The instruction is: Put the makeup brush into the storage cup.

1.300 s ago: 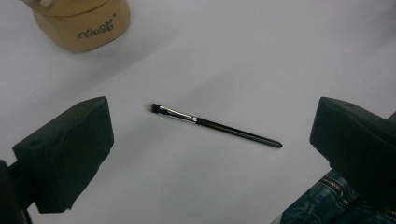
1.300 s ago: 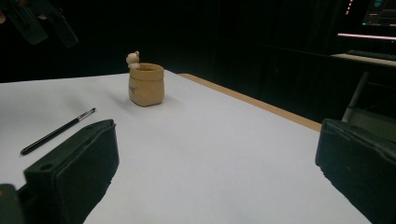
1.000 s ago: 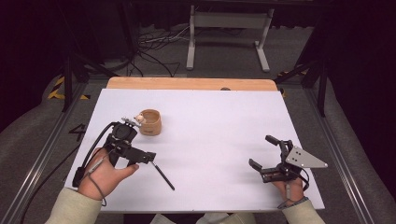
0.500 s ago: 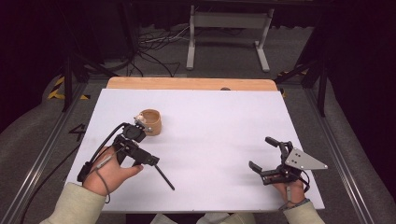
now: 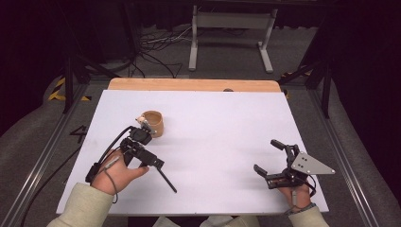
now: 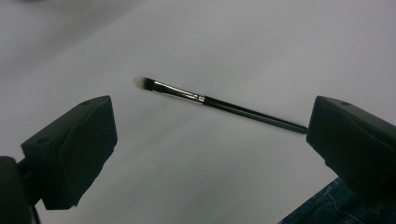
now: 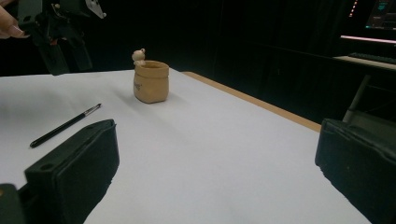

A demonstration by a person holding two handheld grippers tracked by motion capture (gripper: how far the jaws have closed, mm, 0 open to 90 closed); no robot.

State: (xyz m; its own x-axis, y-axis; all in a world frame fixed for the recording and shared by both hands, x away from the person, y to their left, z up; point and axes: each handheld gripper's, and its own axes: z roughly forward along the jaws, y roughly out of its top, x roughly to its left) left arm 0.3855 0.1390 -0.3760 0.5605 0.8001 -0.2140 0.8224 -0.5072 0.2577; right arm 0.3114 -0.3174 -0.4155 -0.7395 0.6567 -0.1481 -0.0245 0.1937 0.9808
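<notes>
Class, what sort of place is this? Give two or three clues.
Probably a lab or recording studio: a white table, floor cables behind it, dark surroundings, and a monitor at the side.

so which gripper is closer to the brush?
Left. The left gripper hovers right over the brush, jaws open; the right gripper sits far across the table.

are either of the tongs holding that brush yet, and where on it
Nothing is held. The thin black makeup brush lies on the white table between the left tongs' open jaws; the right tongs are open too.
</notes>
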